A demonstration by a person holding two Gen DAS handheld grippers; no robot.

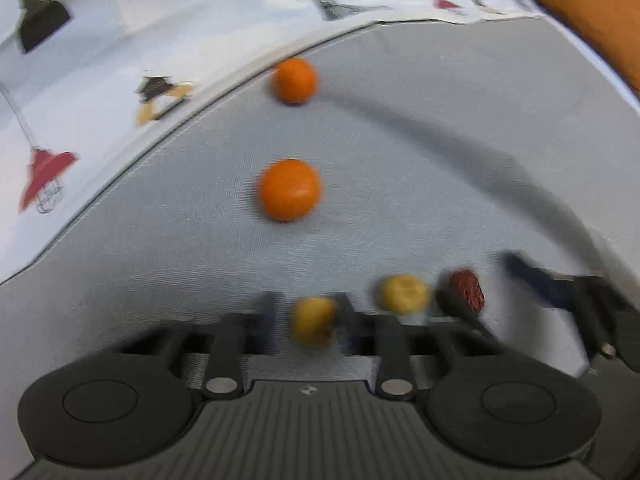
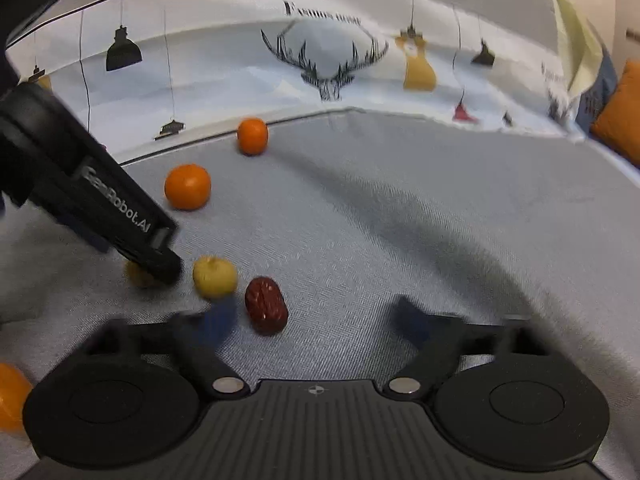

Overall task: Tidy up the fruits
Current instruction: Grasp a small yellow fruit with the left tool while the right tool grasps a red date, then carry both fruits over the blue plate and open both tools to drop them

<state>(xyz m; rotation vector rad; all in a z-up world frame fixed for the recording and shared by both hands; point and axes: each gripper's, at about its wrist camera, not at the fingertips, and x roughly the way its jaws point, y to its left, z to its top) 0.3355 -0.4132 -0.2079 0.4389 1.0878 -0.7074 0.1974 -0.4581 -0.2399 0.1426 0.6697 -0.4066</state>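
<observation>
Judging by the layout, sorting is at an early-to-middle stage. On the grey woven cloth (image 2: 400, 240) covering the table, two round orange tangerines lie apart from the smaller fruit: the near tangerine (image 2: 187, 187) and the far tangerine (image 2: 252, 136), the latter close to the edge of the white printed cloth with lamp and deer motifs (image 2: 240, 60). They form a loose line, possibly a finished group, though that is a guess. An orange object at the lower left edge of the right wrist view (image 2: 12, 396) may be a third; too cropped to tell. The small fruit is still clustered: a yellowish round fruit (image 1: 314, 320) sits between the fingers of the left tool (image 1: 308, 312), which are set narrow around it; blur hides whether the pads actually touch it, so grip unconfirmed. A second yellowish round fruit (image 2: 215, 276) lies just beside it, and a wrinkled dark red date (image 2: 266, 305) just beside that. The right tool (image 2: 316, 320) stands wide, holding nothing, the date just inside its left finger. Remaining, by my estimate: both yellow fruits and the date still need their own places. No bowl or tray visible, so the destination is unclear. Both views are motion-blurred.
</observation>
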